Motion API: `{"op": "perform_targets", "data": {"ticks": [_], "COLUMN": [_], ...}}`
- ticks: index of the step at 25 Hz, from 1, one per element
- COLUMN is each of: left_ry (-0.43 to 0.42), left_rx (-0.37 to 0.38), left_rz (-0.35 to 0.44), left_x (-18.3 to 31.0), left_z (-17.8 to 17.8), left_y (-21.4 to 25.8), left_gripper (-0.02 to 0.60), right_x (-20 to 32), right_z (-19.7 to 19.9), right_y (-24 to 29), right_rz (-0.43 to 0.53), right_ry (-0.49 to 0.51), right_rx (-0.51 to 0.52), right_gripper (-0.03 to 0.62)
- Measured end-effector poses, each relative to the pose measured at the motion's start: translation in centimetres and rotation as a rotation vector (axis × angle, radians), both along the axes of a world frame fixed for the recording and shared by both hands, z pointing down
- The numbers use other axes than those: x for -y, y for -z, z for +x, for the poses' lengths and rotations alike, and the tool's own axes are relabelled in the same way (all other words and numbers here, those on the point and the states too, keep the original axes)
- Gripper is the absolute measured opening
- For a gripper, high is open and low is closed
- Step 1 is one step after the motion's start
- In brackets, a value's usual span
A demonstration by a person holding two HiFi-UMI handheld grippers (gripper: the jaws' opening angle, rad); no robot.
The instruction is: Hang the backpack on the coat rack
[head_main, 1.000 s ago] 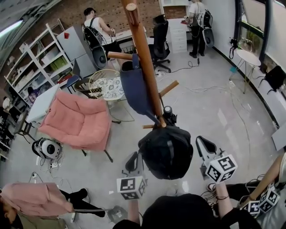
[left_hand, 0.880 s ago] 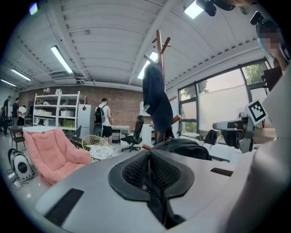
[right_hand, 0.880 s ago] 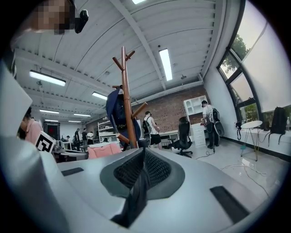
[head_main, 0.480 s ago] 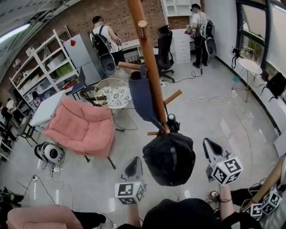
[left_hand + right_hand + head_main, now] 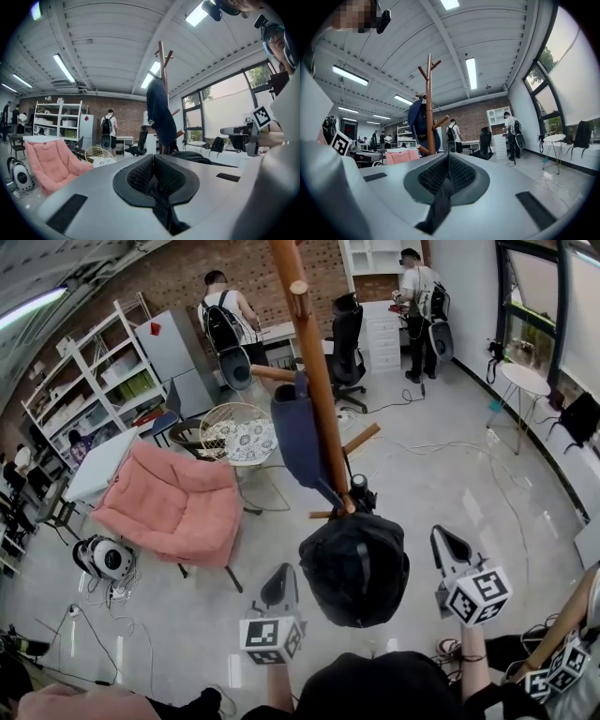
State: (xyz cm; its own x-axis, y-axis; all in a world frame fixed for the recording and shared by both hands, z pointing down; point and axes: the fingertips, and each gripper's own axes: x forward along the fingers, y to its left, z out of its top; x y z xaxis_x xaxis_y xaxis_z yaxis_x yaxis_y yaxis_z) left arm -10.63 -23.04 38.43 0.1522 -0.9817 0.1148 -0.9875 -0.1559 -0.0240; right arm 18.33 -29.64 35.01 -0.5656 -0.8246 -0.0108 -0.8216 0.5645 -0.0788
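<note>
Backpack (image 5: 354,568): black, rounded, bulging, matte fabric. It hangs low on the wooden coat rack (image 5: 314,381), under a navy bag (image 5: 295,437). Your left gripper (image 5: 279,579) and right gripper (image 5: 448,546) flank it, clear of it, both with jaws pressed together.

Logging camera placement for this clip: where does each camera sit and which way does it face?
Head view: on the person's head, looking steeply down at coat rack, backpack, left gripper, right gripper, forearms.
Left gripper view: on that gripper, level toward the rack; its fingers closed on a strap.
Right gripper view: likewise, fingers on a strap.
Shared: all show the coat rack.
</note>
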Motion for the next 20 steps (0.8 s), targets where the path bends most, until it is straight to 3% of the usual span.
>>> {"op": "perform_targets", "data": {"ticks": [20], "left_ry": [0.002], "left_rx": [0.043], "left_rz": [-0.004], "left_x": [-0.24], "left_z": [0.77], "left_y": [0.57], "left_gripper": [0.018], "right_x": [-0.44], "right_z": [0.94], "right_y": [-0.84], "right_rz": [-0.022], "right_ry": [-0.005], "right_rx": [0.011], "right_gripper": [0.012]}}
